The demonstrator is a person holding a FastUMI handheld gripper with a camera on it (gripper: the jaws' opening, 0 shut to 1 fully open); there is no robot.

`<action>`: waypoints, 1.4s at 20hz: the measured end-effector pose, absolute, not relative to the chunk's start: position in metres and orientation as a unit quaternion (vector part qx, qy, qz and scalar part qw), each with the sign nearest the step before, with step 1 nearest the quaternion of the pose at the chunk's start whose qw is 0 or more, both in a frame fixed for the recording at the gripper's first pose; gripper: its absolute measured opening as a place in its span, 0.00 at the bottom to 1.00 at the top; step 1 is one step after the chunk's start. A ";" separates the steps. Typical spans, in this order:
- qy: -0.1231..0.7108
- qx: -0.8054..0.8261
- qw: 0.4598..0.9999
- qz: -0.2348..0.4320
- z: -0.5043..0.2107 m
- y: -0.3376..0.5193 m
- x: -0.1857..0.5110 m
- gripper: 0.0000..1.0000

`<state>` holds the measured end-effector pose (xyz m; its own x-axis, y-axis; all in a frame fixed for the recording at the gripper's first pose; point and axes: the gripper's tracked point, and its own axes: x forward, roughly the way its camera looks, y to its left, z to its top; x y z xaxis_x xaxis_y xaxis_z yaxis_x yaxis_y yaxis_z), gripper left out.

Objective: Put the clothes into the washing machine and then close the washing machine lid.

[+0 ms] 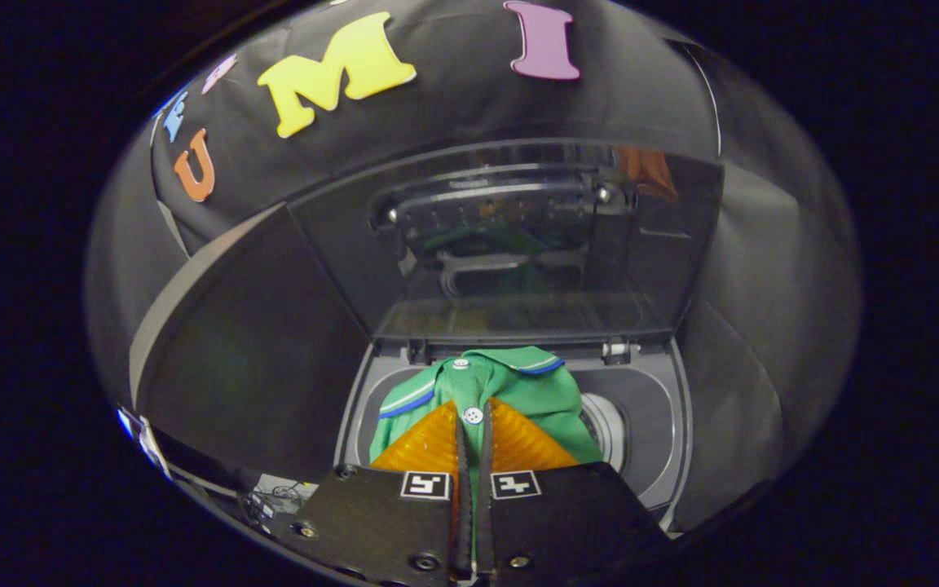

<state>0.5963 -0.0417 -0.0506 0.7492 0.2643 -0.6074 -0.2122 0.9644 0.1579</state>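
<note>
A green shirt [518, 391] with white buttons and blue-and-white trim hangs from my gripper [473, 417], which is shut on the fabric near the button placket. The shirt is held over the open top of the washing machine [649, 408]; the round drum opening [604, 424] shows just to the right of the cloth. The machine's dark, glossy lid [518, 236] stands upright beyond the shirt and reflects the gripper and the green fabric. The lower part of the shirt is hidden behind my fingers.
Black cloth walls close the booth behind and beside the machine. A dark panel [249, 342] with a pale edge stands to the left of the machine. Some cables and small items [274, 493] lie low on the left.
</note>
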 end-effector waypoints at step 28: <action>0.475 0.048 0.879 0.013 -0.208 -0.039 0.596 0.14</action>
